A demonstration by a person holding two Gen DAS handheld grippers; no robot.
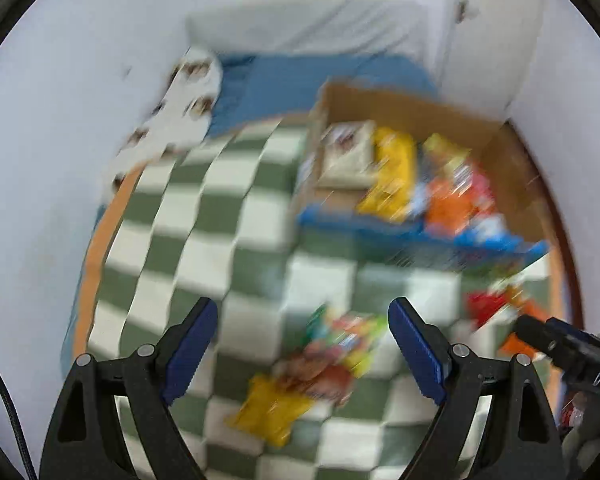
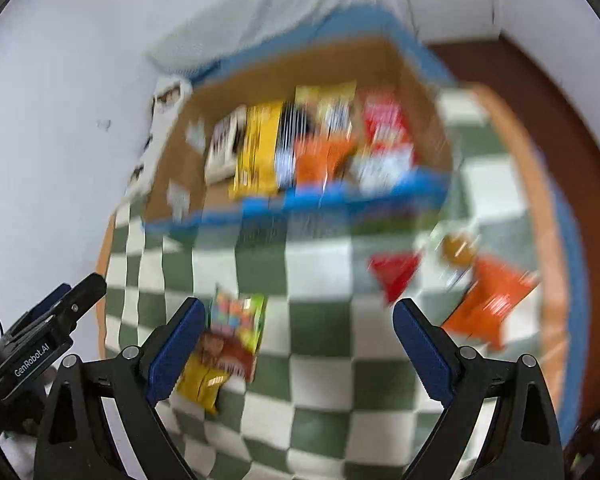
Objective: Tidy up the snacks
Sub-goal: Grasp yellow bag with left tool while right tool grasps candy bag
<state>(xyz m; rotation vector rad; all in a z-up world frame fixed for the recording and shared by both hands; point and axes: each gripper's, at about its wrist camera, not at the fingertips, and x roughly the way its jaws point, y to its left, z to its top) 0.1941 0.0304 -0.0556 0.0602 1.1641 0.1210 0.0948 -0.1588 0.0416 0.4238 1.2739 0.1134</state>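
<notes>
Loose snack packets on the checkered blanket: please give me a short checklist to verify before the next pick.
1. Left gripper open and empty: ok.
2. Right gripper open and empty: ok.
3. Cardboard box open on top, snacks already inside: ok.
4. Loose packets remain on the checkered blanket: ok; a pile of packets, a red packet, an orange packet.
5. Picture sharp enough to aim: not ok, both views are blurred.
6. Free space in the box for more: cannot tell.
</notes>
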